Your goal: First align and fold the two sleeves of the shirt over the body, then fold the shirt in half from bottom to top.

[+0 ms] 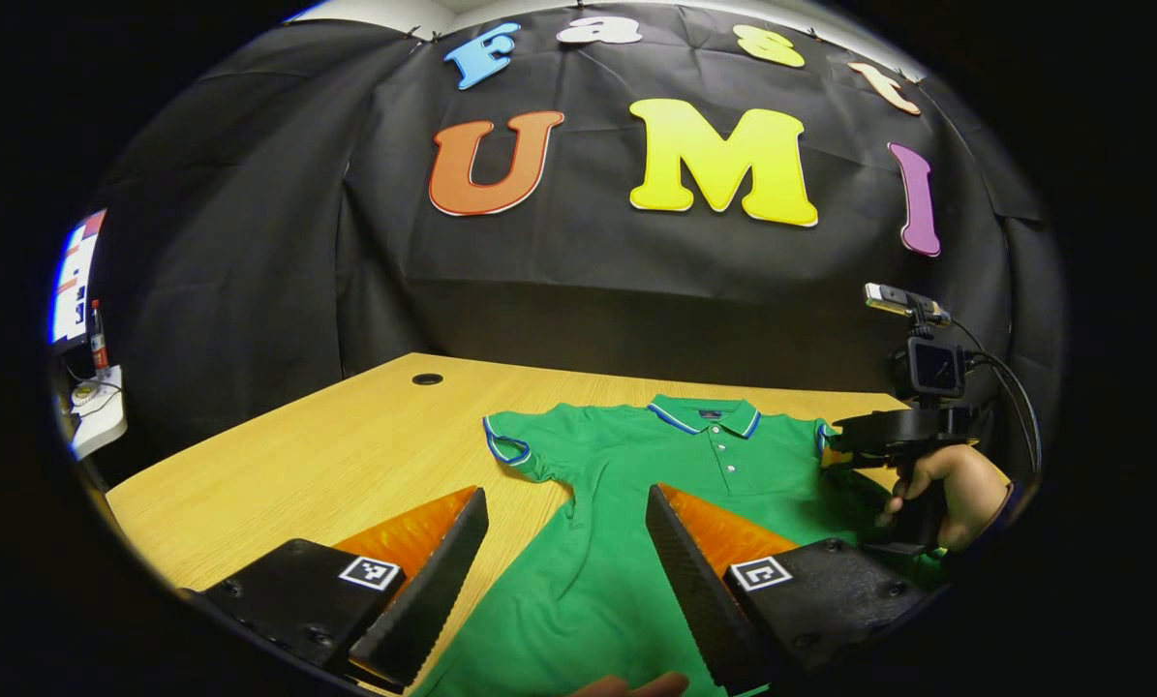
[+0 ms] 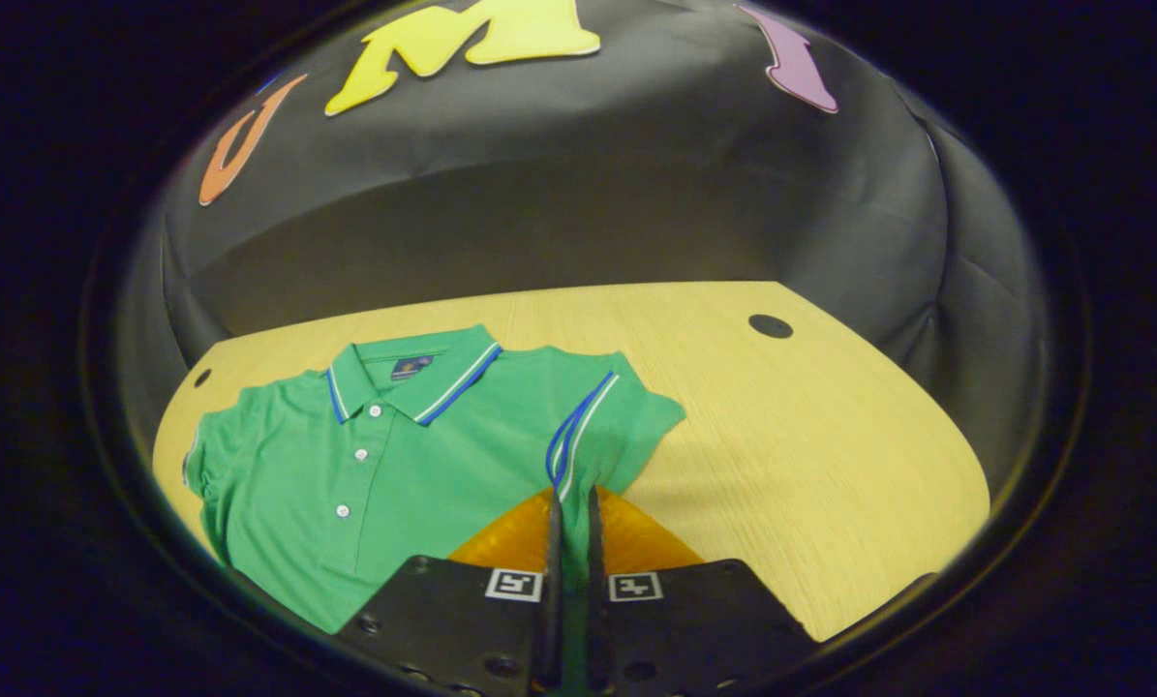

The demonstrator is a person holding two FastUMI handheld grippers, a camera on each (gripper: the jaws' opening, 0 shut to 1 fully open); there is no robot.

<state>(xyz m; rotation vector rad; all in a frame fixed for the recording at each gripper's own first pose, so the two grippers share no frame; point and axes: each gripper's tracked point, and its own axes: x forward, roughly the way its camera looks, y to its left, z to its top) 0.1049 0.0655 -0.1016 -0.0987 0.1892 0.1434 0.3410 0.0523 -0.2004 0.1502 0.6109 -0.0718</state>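
Illumination is overhead and moderate. The pale wooden surface [image 1: 326, 455] and the green short-sleeved polo shirt [image 2: 384, 465] are evenly lit; the black cloth wall [image 1: 249, 271] absorbs most light and reads dim. In the right gripper view the surface carries a yellow colour cast and overall exposure is lower. Both views show strong fisheye distortion: the surface edges curve and brightness falls off toward the rim. Focus is sharp at mid-range. A soft shadow lies on the shirt beneath the handheld right gripper [image 1: 835, 455] in the left gripper view.

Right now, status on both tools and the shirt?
Left tool open, above shirt. Right tool shut on sleeve, folding it inward. Other sleeve still flat. Table unobstructed.
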